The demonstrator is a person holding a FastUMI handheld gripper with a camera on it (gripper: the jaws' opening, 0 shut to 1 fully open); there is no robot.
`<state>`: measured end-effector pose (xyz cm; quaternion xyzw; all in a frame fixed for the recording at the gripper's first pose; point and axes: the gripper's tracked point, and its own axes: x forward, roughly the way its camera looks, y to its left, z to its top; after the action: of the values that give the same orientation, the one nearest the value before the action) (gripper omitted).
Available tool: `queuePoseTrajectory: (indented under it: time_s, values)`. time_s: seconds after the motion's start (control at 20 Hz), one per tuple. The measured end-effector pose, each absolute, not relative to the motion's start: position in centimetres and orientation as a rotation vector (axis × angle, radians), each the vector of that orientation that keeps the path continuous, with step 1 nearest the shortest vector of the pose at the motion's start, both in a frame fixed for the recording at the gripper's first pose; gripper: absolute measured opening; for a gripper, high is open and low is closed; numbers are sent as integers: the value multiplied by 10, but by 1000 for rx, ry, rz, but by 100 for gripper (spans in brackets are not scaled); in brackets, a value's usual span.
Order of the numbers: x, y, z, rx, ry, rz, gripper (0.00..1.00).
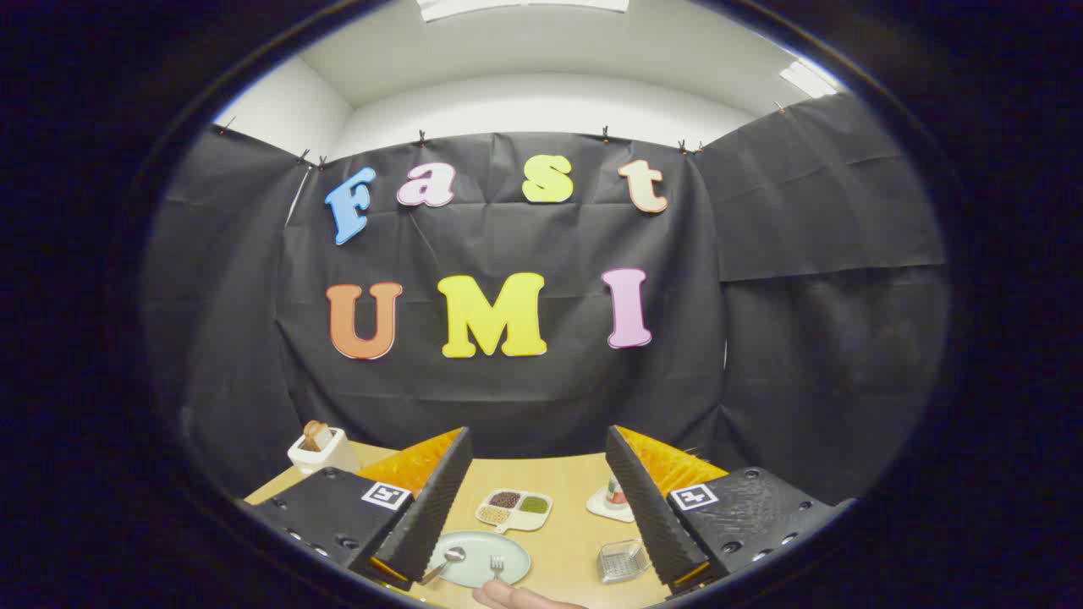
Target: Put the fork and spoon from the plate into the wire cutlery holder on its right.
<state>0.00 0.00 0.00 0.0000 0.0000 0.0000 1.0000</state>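
A pale green plate (474, 551) lies on the wooden table between my fingers, low down. A spoon (447, 560) rests on its left part and a fork (497, 565) on its right part. To the right of the plate stands the wire cutlery holder (622, 560), close to my right finger. My gripper (535, 491) is high above the table and open, with nothing between its fingers. A person's fingertip (508, 596) shows just in front of the plate, near the fork's handle.
Beyond the plate sits a divided white dish (514, 509) with brown and green fillings. A white coaster with a small jar (614, 501) stands behind the holder. A white toaster with bread (321, 450) is at the far left corner of the table (567, 474).
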Motion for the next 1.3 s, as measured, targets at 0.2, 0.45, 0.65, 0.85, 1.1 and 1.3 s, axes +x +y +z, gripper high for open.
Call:
queuePoseTrajectory:
  time_s: [0.2, 0.45, 0.65, 0.85, 1.1, 1.3]
  values:
    - [-6, 0, -1, -10, -12, -29, 95]
    - [-8, -12, -13, -21, 22, -49, 95]
    - [-1, -14, -24, -29, 46, -39, 95]
    - [10, -9, -54, -24, 127, -13, 95]
    - [18, 3, -144, -32, 365, 18, 95]
    - [16, 13, -206, -92, 516, 23, 96]
